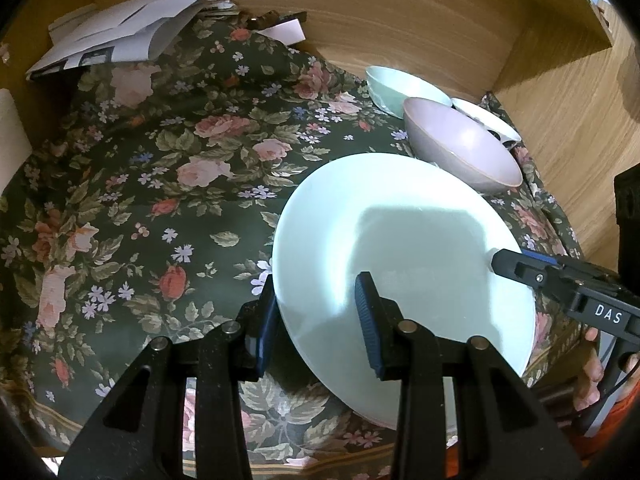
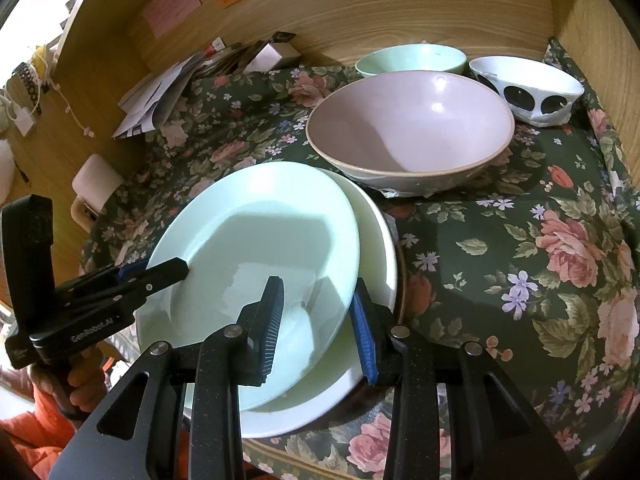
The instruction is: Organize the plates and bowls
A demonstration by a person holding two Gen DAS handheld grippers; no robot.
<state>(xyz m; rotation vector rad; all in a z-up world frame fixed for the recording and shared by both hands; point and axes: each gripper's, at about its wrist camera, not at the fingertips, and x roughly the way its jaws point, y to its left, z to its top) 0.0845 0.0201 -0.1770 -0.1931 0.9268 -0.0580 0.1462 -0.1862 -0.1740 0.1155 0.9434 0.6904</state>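
A pale green plate lies tilted on a white plate near the front edge of the flowered tablecloth. My left gripper straddles the green plate's left rim, jaws apart, one finger under and one over; it also shows in the right wrist view. My right gripper straddles the green plate's right rim, jaws apart; its tip shows in the left wrist view. Behind stand a pink bowl, a green bowl and a white bowl with black dots.
The table sits in a wooden alcove with walls at the back and right. Papers and envelopes lie at the back left. A white roll stands at the left edge.
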